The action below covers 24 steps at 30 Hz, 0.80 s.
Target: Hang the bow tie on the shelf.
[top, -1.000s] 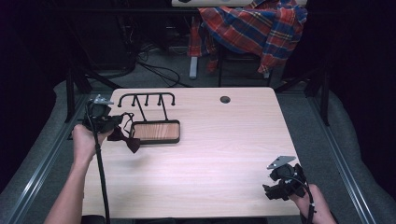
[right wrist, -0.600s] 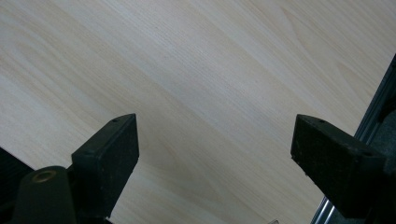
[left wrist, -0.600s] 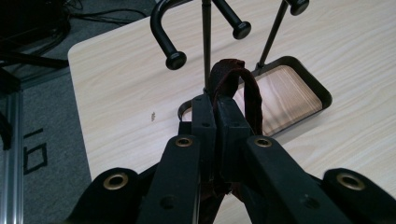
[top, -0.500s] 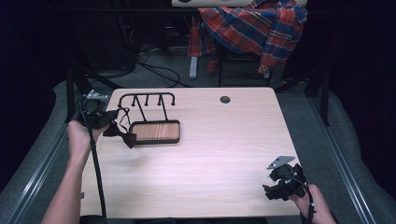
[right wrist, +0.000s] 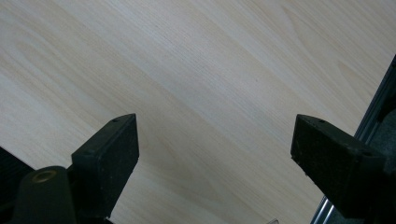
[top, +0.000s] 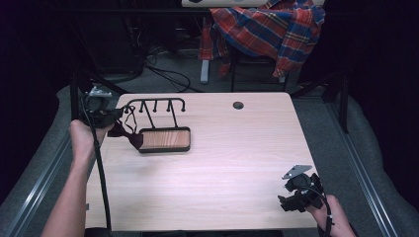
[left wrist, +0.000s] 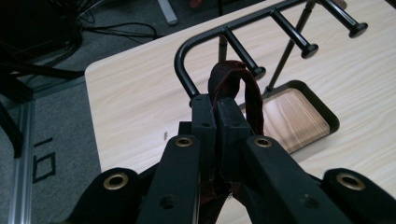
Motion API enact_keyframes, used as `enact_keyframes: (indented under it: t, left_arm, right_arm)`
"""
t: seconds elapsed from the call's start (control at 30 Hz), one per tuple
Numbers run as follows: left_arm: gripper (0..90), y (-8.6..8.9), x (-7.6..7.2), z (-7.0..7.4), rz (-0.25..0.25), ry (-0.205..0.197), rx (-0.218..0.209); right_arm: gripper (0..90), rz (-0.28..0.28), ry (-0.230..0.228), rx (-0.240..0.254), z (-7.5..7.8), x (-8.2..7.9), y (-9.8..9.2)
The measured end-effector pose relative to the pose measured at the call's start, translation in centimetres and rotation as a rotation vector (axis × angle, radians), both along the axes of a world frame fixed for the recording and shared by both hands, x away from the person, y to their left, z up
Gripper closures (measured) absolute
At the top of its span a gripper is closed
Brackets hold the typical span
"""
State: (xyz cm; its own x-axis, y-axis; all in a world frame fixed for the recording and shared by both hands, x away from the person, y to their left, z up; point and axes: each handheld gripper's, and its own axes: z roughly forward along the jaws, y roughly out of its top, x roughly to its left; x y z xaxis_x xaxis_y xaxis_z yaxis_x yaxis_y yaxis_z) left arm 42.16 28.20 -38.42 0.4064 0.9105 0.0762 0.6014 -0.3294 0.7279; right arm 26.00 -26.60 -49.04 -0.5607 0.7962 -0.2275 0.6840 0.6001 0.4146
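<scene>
The left gripper pinches the dark red strap at the 9 o'clock end of the black rack. The right gripper rests wide open, holding nothing. The loop may miss the nearest peg and slip down if tilted.
</scene>
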Motion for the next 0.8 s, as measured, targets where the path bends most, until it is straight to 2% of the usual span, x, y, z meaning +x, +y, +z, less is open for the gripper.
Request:
enact_keyframes:
  t: [0.3,0.57,0.8]
  left_arm:
    - [87.2,-0.1,1.0,0.1,0.011,0.002,0.012]
    - [87.3,0.3,2.0,-0.6,0.029,0.025,0.009]
    - [87.2,0.4,2.7,-1.1,0.049,0.024,0.014]
  right_arm:
    - [15.0,0.002,-0.002,0.000,0.0,0.0,0.0]
    - [15.0,0.005,-0.004,-0.003,-0.1,0.0,0.0]
    - [15.0,0.008,0.001,-0.008,0.0,0.0,0.0]
